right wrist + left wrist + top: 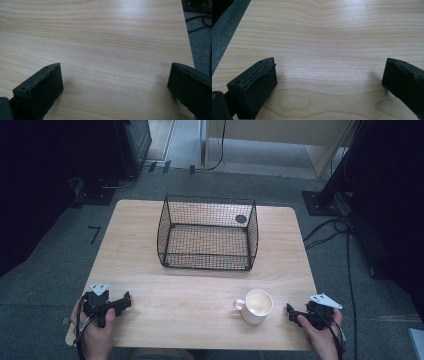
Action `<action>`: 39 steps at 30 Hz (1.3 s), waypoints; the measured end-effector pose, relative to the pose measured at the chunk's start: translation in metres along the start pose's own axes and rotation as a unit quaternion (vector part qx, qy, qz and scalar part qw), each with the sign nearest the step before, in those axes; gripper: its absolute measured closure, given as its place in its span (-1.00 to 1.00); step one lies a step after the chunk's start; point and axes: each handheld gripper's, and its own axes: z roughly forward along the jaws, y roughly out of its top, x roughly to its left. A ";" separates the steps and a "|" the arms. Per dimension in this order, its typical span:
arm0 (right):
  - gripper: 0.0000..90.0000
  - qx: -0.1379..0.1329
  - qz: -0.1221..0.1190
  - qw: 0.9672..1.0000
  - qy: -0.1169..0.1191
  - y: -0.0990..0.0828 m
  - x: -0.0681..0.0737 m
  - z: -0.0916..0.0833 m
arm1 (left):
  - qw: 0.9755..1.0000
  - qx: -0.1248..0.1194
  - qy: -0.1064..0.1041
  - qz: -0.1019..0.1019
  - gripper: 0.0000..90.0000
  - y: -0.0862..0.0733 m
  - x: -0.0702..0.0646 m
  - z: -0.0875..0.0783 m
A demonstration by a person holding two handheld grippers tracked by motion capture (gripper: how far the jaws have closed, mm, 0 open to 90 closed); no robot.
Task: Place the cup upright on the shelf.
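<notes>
We see a white mug (257,306) standing upright on the light wooden desk (200,285), near its front edge and right of the middle, its mouth facing up and its handle pointing toward our left. We can make out no brand, label or writing on it. Our right gripper (295,312) rests on the desk just beside the mug on its right, apart from it; in the right gripper view (115,75) its fingers (40,90) stand wide apart with bare wood between them. Our left gripper (122,301) sits near the front left corner, well apart from the mug, and its fingers (254,85) are likewise spread wide over bare wood. A black wire basket (207,232) stands farther back, in the middle of the desk.
</notes>
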 end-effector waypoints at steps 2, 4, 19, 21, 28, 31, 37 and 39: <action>-0.90 -0.003 -0.002 1.000 0.002 0.000 0.001 -0.001 | 1.000 0.000 0.000 0.000 -1.00 0.000 0.000 0.000; -0.70 -0.010 -0.004 1.000 0.009 0.000 0.003 -0.003 | 1.000 0.000 0.000 0.000 -1.00 0.000 0.000 0.000; -0.72 -0.060 -0.010 0.997 0.053 0.020 0.024 -0.035 | 1.000 0.000 0.000 0.000 -1.00 0.000 0.000 0.000; -0.72 -0.063 -0.014 0.996 0.059 0.022 0.029 -0.040 | 1.000 0.000 0.000 0.000 -1.00 0.000 0.000 0.000; -0.72 -0.075 -0.020 0.995 0.067 0.033 0.042 -0.058 | 1.000 0.000 0.000 0.000 -1.00 0.000 0.000 0.000; -0.72 -0.077 -0.021 0.994 0.070 0.035 0.046 -0.062 | 1.000 0.000 0.000 0.000 -1.00 0.000 0.000 0.000; -0.72 -0.088 -0.022 0.992 0.085 0.042 0.059 -0.075 | 1.000 0.000 0.000 0.000 -1.00 0.000 0.000 0.000; -0.72 -0.092 -0.022 0.991 0.092 0.044 0.062 -0.077 | 1.000 0.000 0.000 0.000 -1.00 0.000 0.000 0.000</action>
